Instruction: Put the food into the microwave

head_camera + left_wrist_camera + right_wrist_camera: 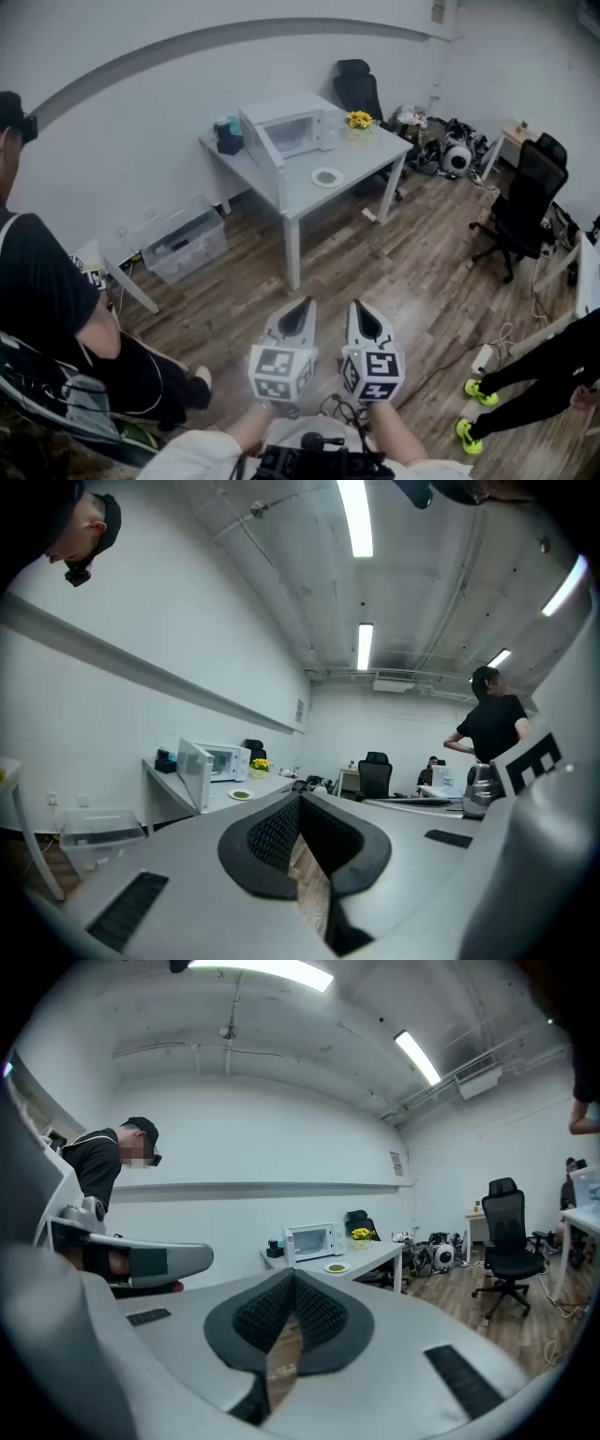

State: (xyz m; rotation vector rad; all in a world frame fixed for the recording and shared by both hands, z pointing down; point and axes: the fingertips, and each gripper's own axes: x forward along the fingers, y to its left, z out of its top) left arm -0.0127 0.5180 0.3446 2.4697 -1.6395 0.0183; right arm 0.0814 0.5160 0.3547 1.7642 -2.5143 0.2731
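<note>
A white microwave stands on a grey table across the room, its door swung open. A small plate of green food lies on the table in front of it. Both grippers are held side by side over the wooden floor, well short of the table and pointing toward it. My left gripper is shut with nothing in it, and so is my right gripper. The left gripper view shows the microwave and plate past its shut tips. In the right gripper view the microwave and plate sit beyond the gripper.
A clear plastic storage box sits on the floor left of the table. Yellow flowers and a dark object flank the microwave. A black office chair stands at right. One person stands at left, another's legs at right.
</note>
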